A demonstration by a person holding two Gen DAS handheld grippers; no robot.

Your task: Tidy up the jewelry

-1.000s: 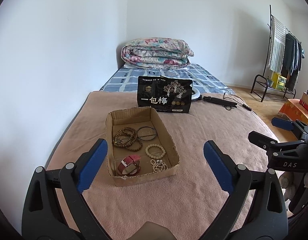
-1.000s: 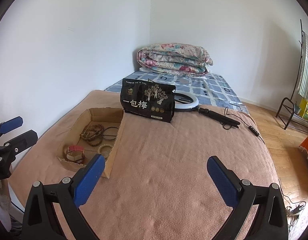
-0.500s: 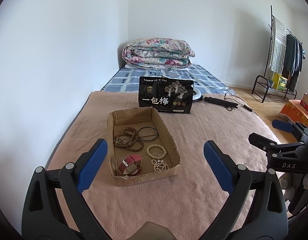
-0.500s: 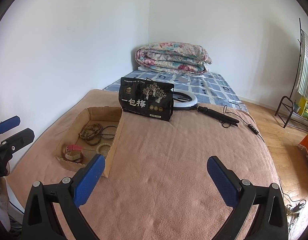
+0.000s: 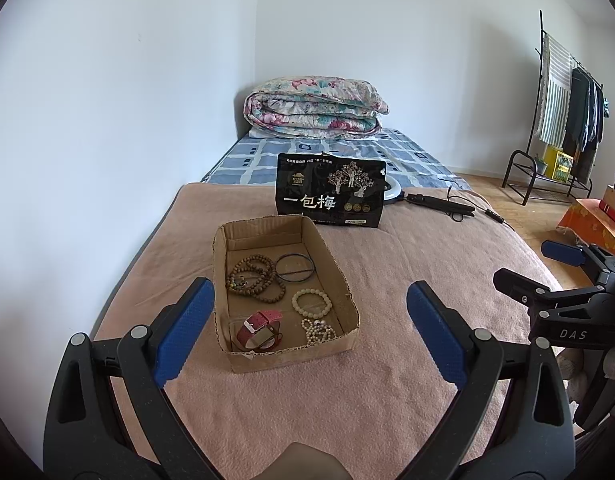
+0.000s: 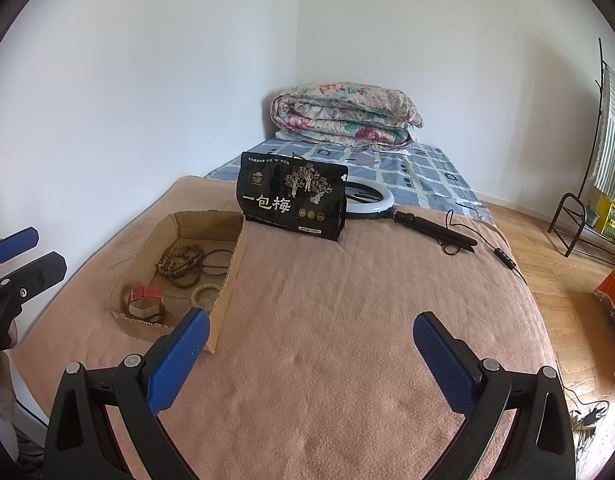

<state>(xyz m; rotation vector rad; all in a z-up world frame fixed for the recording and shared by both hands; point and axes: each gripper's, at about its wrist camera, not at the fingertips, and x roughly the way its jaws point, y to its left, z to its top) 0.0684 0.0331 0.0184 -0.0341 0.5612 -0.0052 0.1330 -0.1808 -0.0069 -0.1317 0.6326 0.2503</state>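
A: Blue rubber pads first, nearest the lens. The left gripper (image 5: 307, 316) has its fingers spread wide with nothing between them, hanging above the pink blanket (image 5: 347, 400). The right gripper (image 6: 311, 344) is the same: jaws apart, empty, over bare blanket.

B: And the jewelry?

A: All of it sits in the cardboard tray (image 5: 247, 354), straight ahead of the left gripper and a little to its left side. At the near end lie a red watch (image 5: 259, 326) and a small pearl strand (image 5: 317, 330). Behind them is a pale bead bracelet (image 5: 311, 302), then brown wooden beads (image 5: 255, 276) beside a thin dark bangle (image 5: 295, 267) at the far end.

B: How does the tray lie?

A: Its long axis runs away from the left gripper, short wall toward it. In the right wrist view the tray (image 6: 223, 300) is off to that gripper's left, seen across its long wall.

B: So which hand goes?

A: I judge the left; it is nearer and looks down the tray's length. The right would have to cross over the wall.

B: Beyond the tray?

A: A black snack pouch (image 5: 331, 196) stands upright just behind it, then a ring light (image 6: 371, 200) lying flat, and a folded floral quilt (image 5: 315, 108) at the far wall.
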